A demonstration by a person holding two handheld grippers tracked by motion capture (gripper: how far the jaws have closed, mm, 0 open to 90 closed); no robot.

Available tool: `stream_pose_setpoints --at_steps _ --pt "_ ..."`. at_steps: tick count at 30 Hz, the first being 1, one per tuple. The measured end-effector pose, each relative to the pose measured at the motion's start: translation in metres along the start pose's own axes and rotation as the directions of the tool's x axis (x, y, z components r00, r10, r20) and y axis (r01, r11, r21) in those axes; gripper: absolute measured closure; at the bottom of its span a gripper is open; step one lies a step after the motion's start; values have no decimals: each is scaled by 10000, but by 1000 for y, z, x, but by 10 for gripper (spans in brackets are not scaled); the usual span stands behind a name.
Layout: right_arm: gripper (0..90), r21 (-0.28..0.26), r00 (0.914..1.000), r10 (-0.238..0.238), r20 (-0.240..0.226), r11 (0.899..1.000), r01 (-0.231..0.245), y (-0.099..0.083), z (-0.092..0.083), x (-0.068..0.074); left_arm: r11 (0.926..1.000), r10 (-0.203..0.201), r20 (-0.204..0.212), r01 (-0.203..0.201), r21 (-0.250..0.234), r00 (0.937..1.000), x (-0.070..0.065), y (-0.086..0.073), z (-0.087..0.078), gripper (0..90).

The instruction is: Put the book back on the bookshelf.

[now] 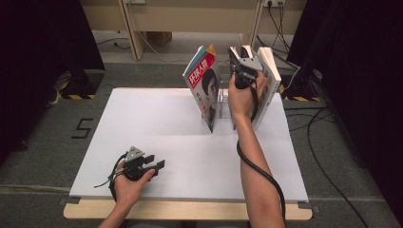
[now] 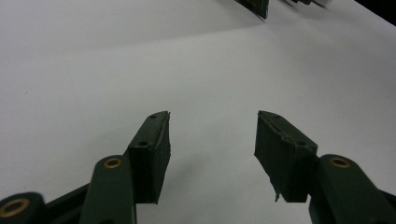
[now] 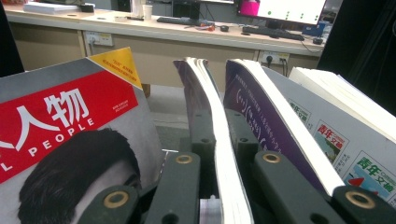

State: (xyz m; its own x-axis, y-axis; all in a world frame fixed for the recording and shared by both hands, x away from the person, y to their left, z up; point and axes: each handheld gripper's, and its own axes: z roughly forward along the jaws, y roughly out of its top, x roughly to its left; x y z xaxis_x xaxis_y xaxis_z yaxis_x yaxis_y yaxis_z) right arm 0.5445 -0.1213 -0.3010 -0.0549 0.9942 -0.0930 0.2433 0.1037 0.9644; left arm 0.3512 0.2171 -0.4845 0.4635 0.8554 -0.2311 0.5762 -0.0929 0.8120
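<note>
Several books stand upright at the far middle of the white table [image 1: 142, 123]. A thin soft-cover book [image 3: 212, 98] is pinched between the jaws of my right gripper [image 3: 219, 126], which is shut on its top edge [image 1: 244, 66]. Left of it leans a magazine [image 1: 204, 88] with a red title band and a face on the cover [image 3: 70, 140]. Right of the held book stand a purple-covered book [image 3: 261, 112] and a thick white one [image 1: 270, 80]. My left gripper [image 1: 157, 162] rests near the table's front left, open and with nothing between its jaws [image 2: 212, 135].
A small clear stand [image 1: 222, 102] holds the books from behind. Cables [image 1: 323, 142] lie on the floor to the right, and a cable trails along the right forearm. A wooden bench [image 1: 190, 19] stands beyond the table. Dark curtains hang at both sides.
</note>
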Motion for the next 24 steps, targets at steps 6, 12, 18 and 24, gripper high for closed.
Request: stream_pose_setpoints --at_steps 6,12,18,24 --pt "837 90 9998 -207 83 9997 207 0 -1 3 10000 32 -14 -32 21 10000 0 0 0 446" --pt "836 172 9997 -188 178 9997 185 -1 -2 2 10000 45 -1 -45 18 10000 0 0 0 446" --pt "819 -1 10000 -22 -54 10000 22 -5 -4 0 10000 47 17 -47 30 10000 -1 0 0 446" --pt "795 -26 9996 212 -159 9998 -212 -10 -5 -1 10000 55 11 -55 28 10000 -1 -1 0 446"
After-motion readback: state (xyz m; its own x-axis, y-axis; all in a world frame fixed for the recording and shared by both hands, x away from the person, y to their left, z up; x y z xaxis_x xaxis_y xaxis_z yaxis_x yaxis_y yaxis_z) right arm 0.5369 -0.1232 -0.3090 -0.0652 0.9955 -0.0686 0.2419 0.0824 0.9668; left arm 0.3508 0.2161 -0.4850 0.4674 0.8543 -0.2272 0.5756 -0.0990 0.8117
